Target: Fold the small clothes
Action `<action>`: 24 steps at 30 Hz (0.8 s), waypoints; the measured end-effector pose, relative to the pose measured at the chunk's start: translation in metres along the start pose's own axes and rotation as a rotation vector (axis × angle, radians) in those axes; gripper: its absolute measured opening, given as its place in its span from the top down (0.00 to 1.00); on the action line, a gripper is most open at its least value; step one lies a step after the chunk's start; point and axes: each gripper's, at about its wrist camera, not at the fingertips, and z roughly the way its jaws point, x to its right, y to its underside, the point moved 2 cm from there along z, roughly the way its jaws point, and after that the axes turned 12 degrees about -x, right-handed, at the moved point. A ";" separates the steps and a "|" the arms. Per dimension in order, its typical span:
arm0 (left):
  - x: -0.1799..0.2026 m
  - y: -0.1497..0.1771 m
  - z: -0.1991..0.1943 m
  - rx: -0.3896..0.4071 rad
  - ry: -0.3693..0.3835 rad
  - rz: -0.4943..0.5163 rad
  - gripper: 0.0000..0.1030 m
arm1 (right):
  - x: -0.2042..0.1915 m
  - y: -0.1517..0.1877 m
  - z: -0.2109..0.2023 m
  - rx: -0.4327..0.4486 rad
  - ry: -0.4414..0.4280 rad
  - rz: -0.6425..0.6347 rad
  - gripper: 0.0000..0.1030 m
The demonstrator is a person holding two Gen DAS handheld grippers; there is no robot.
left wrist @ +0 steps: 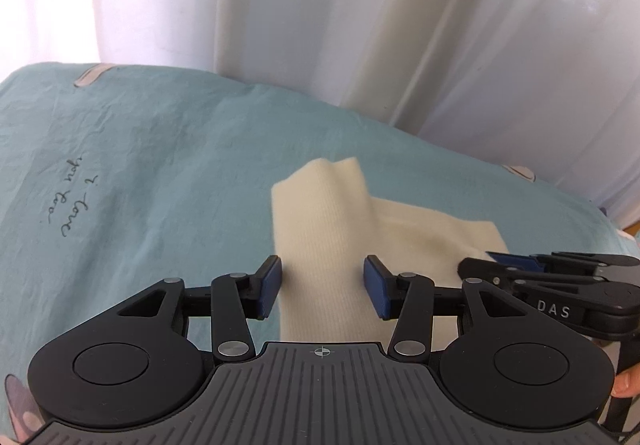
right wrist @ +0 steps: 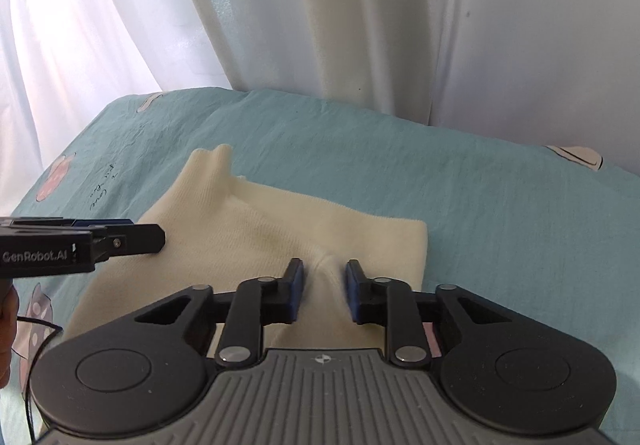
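Observation:
A small cream knit garment point(left wrist: 320, 221) lies on the teal sheet point(left wrist: 160, 165). Its far end stands up in a ridge. My left gripper point(left wrist: 322, 287) is open, its blue pads point(left wrist: 269, 285) on either side of the near part of the cloth. In the right wrist view the garment point(right wrist: 260, 221) spreads flat. My right gripper point(right wrist: 324, 291) is partly open, its pads point(right wrist: 297, 291) on either side of a raised pinch of the cloth's near edge. Each gripper shows in the other's view: the right one point(left wrist: 560, 285) at the right, the left one point(right wrist: 100, 245) at the left.
White curtains point(left wrist: 360, 5) hang behind the bed's far edge. The sheet point(right wrist: 500, 225) carries handwritten text point(left wrist: 70, 201) and cartoon prints point(right wrist: 56, 173). A hand and a cable point(right wrist: 28, 333) show at the lower left.

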 end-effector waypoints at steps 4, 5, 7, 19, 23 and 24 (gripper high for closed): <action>0.001 -0.004 0.004 0.016 -0.026 -0.021 0.51 | -0.014 -0.001 -0.008 0.082 0.154 -0.075 0.93; 0.004 -0.006 0.003 0.033 -0.032 -0.017 0.51 | -0.013 0.000 -0.009 0.091 0.191 -0.077 0.93; 0.011 -0.008 0.003 0.053 -0.050 0.003 0.48 | -0.008 0.005 -0.001 0.071 0.213 -0.035 0.93; 0.027 -0.009 0.028 0.061 -0.123 0.087 0.42 | -0.016 -0.007 -0.010 0.123 0.098 0.036 0.87; 0.029 -0.015 0.038 0.048 -0.138 0.091 0.38 | -0.021 -0.005 0.019 0.100 0.125 0.008 0.87; 0.029 -0.015 0.040 0.062 -0.154 0.091 0.36 | -0.019 -0.005 0.022 0.115 0.147 0.005 0.87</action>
